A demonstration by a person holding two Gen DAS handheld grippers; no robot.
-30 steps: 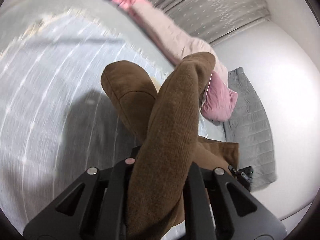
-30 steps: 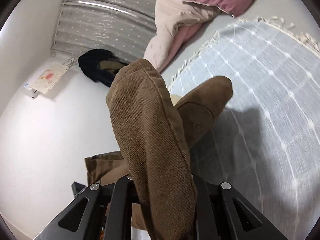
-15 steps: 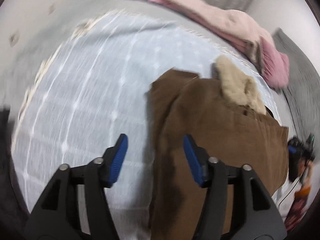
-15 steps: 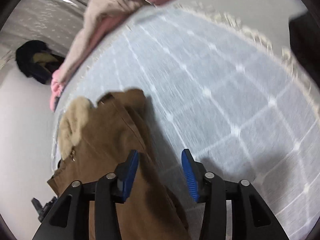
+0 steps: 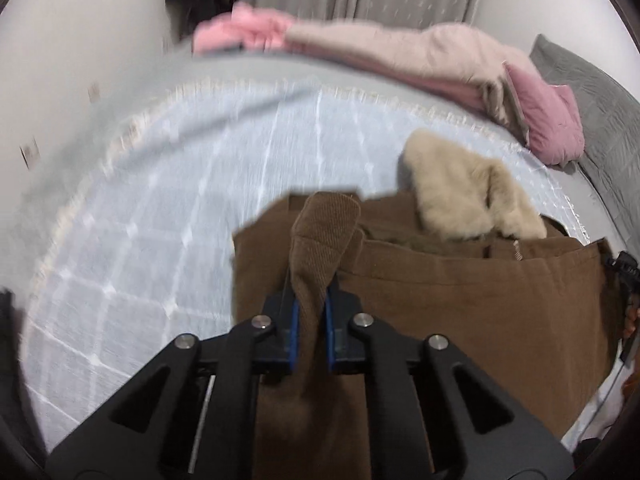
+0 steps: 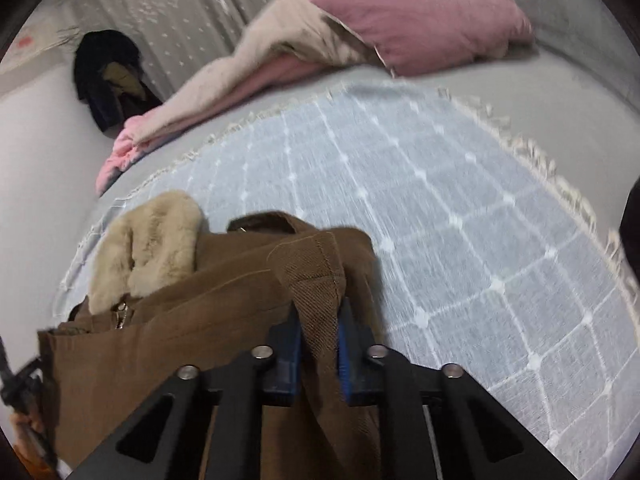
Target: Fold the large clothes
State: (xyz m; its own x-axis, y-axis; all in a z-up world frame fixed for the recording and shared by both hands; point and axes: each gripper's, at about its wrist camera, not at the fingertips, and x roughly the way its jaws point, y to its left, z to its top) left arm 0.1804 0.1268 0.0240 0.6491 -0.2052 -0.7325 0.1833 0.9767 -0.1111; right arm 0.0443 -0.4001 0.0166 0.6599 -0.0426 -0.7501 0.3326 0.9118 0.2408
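A brown corduroy jacket (image 5: 460,304) with a beige fur collar (image 5: 464,196) lies on a pale blue checked blanket (image 5: 180,208). My left gripper (image 5: 311,322) is shut on a bunched fold at the jacket's left edge. In the right wrist view my right gripper (image 6: 318,344) is shut on a fold at the jacket's (image 6: 200,320) right edge. The fur collar (image 6: 148,244) lies at its left, on the blanket (image 6: 440,220).
A pink and beige duvet (image 5: 420,56) and a pink pillow (image 6: 420,20) lie at the far side of the bed. A grey pillow (image 5: 600,104) is at the right. Dark clothes (image 6: 108,68) hang by the curtain. The other gripper (image 5: 624,276) shows at the right edge.
One second ago both grippers held brown fabric up high. Half a second ago both were open over the flat jacket. Now each is shut on a fold at the jacket's edge.
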